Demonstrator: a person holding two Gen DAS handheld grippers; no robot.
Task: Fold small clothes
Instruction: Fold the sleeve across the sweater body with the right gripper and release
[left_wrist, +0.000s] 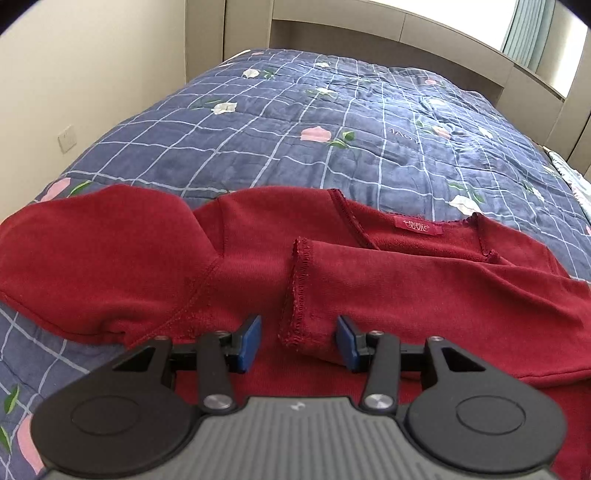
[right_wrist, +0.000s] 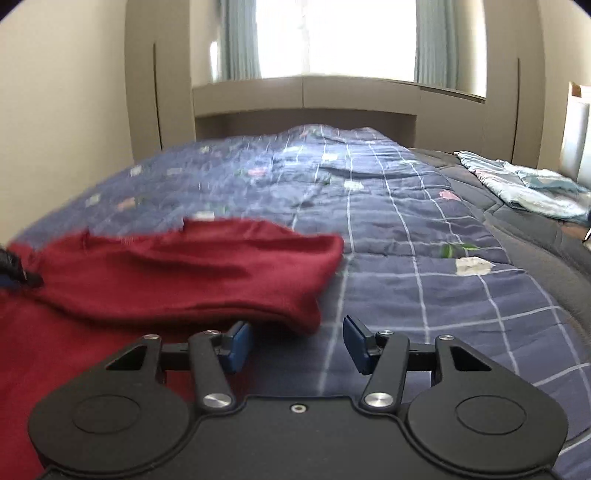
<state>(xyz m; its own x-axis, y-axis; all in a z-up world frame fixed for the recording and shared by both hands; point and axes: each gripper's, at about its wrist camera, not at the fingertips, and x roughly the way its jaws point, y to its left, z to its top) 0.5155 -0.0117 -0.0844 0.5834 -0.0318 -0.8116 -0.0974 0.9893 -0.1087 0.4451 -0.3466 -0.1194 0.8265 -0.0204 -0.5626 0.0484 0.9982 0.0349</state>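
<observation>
A dark red long-sleeved top (left_wrist: 129, 258) lies spread on the bed, its neck label (left_wrist: 418, 226) facing up. One sleeve (left_wrist: 424, 295) is folded across the body, and its stitched cuff (left_wrist: 299, 295) ends between the blue pads of my left gripper (left_wrist: 299, 343). That gripper is open, with small gaps on both sides of the cuff. In the right wrist view, which is blurred, the top (right_wrist: 184, 273) shows a rounded folded edge. My right gripper (right_wrist: 297, 345) stands open just in front of that edge, over the quilt, with nothing gripped.
A blue checked quilt with flowers (left_wrist: 295, 140) covers the bed. A light blue cloth (right_wrist: 528, 192) lies bunched at the far right on a dark mattress cover (right_wrist: 546, 236). A beige headboard (right_wrist: 303, 110) and a wall socket (left_wrist: 67, 138) border the bed.
</observation>
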